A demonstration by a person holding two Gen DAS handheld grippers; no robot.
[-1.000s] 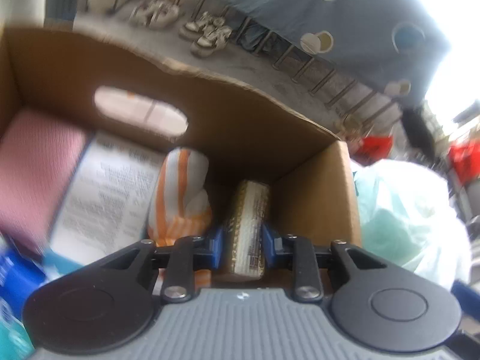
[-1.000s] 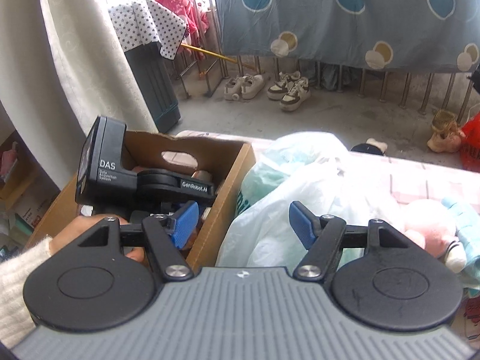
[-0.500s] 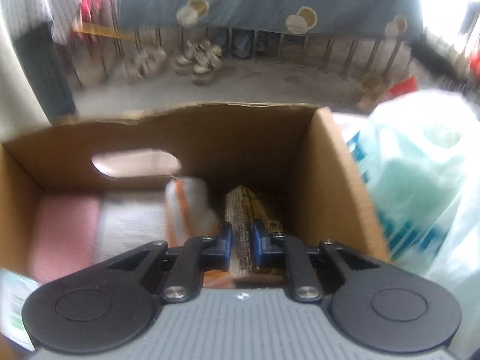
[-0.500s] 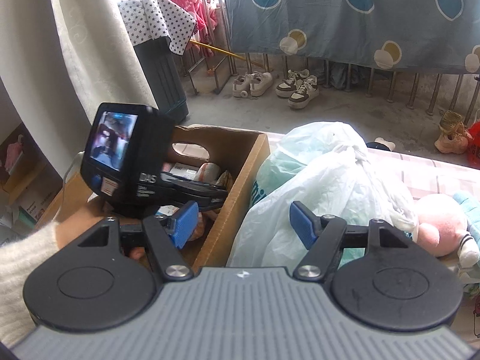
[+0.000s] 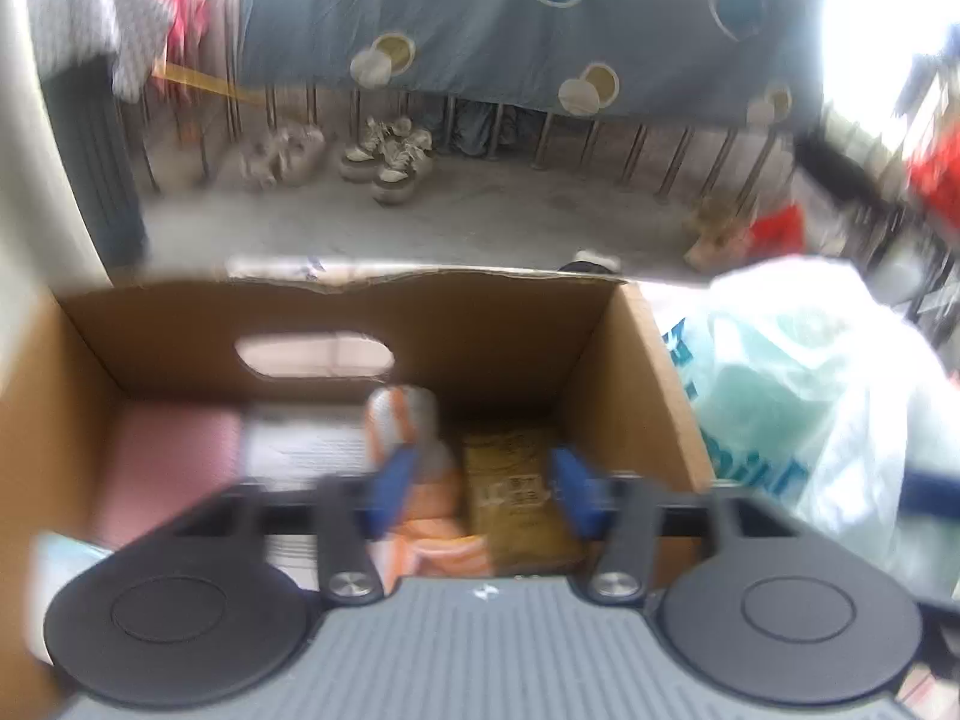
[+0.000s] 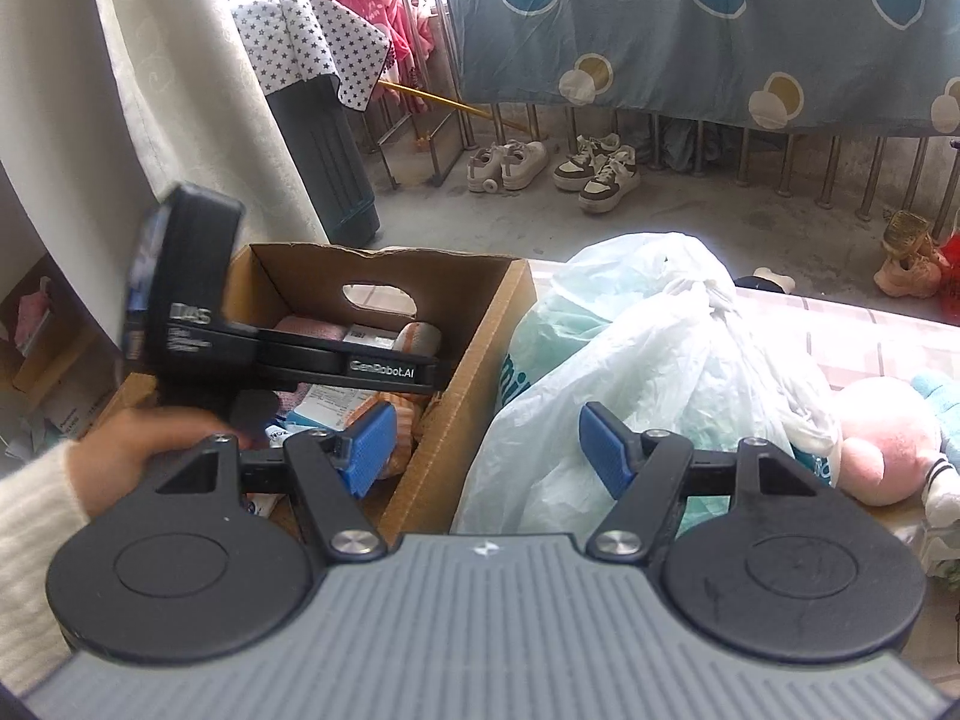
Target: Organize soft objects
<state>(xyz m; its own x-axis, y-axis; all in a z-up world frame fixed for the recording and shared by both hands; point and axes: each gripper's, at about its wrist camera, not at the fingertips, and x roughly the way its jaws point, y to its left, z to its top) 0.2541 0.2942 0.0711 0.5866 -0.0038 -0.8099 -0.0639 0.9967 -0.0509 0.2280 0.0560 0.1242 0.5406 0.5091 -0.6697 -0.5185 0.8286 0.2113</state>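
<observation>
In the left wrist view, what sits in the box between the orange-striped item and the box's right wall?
A tan printed packet stands between the orange-striped soft item and the cardboard box's right wall, seen in the left wrist view.

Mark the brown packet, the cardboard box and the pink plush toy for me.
brown packet (image 5: 516, 492), left wrist view, printed front face.
cardboard box (image 6: 474, 360), right wrist view, right side wall.
pink plush toy (image 6: 888, 444), right wrist view, round pink body.
</observation>
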